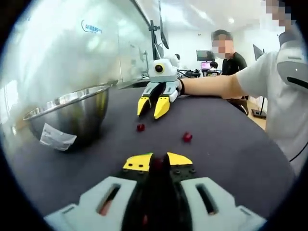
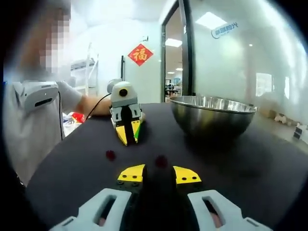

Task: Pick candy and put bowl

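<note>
A steel bowl (image 1: pixel 67 118) stands on the dark table at the left of the left gripper view; in the right gripper view the bowl (image 2: pixel 211 118) is at the right. Two red candies lie loose on the table (image 1: pixel 140 127) (image 1: pixel 187 137). My left gripper (image 1: pixel 159 161) is shut on a third red candy (image 1: pixel 157 163), low over the table. My right gripper (image 2: pixel 160 174) is open, with a red candy (image 2: pixel 161 161) on the table just ahead of its tips. The other loose candy (image 2: pixel 110 155) lies further left. Each gripper faces the other: the right gripper (image 1: pixel 153 107) and the left gripper (image 2: pixel 129 132).
The table (image 1: pixel 231 144) is dark grey. A white label (image 1: pixel 57 137) sticks to the bowl's wall. A person in a white sleeve (image 1: pixel 269 77) holds the grippers at the table's edge. Another person (image 1: pixel 231 57) sits behind. A glass wall (image 2: pixel 231 57) rises behind the bowl.
</note>
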A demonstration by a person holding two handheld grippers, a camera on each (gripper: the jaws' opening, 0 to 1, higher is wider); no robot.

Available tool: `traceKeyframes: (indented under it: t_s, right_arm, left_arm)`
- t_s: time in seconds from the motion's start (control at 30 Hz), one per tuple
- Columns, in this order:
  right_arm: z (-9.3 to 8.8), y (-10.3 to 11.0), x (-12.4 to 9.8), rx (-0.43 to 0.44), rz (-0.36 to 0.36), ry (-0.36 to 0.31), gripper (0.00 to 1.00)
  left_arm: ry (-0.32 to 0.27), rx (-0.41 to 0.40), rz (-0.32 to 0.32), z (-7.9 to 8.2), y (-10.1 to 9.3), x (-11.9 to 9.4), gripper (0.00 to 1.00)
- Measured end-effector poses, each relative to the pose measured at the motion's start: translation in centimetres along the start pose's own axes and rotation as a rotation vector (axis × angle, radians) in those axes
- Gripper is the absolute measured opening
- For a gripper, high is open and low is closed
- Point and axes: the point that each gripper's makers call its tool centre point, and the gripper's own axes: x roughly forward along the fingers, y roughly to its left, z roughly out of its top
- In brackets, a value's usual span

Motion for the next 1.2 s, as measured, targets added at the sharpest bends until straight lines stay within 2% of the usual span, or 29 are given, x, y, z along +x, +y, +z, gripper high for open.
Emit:
traceKeyframes:
  t_s: [0.13,0.27,0.37,0.47,0.57,0.9,0.97,1.03,1.13,1.2]
  right_arm:
    - [-0.5,0.3,1.8,-0.003,0.028,0.049,0.17]
    - [-0.9,0.7,2.6,-0.01,0.052,0.077,0.17]
    - [-0.5,0.5,2.8,-0.008,0.05,0.064,0.17]
    - [-0.8,0.5,3.2,-0.041,0.045,0.077,0.15]
    - [-0.8,0.2,3.1,-0.075,0.029,0.073,0.06]
    - [-0.5,0.7,2.7,-0.093,0.042,0.067,0.04]
    - [0.4,1.3,2.3,-0.112,0.056,0.058,0.04]
    - [2.1,1.4,1.8,-0.147,0.055,0.029,0.04]
    - [6.0,0.5,1.0,-0.19,0.008,-0.057,0.04]
    - [8.9,-1.0,0.4,-0.215,-0.057,-0.104,0.04]
  left_arm:
    - [-0.003,0.008,0.003,0.0,-0.1,0.0,0.04]
    - [-0.005,0.009,0.004,0.0,-0.1,0.0,0.04]
    - [-0.005,0.011,0.004,0.0,-0.1,0.0,0.04]
    - [-0.005,0.012,0.004,0.0,-0.1,0.0,0.04]
    - [-0.005,0.013,0.004,0.0,0.0,0.0,0.04]
    - [-0.009,0.017,0.008,0.0,0.0,-0.1,0.04]
    - [-0.01,0.018,0.009,0.0,0.0,-0.1,0.04]
    - [-0.011,0.019,0.01,0.1,0.1,-0.1,0.04]
    - [-0.012,0.02,0.011,0.1,0.1,-0.1,0.04]
    - [-0.013,0.021,0.012,0.1,0.1,-0.1,0.04]
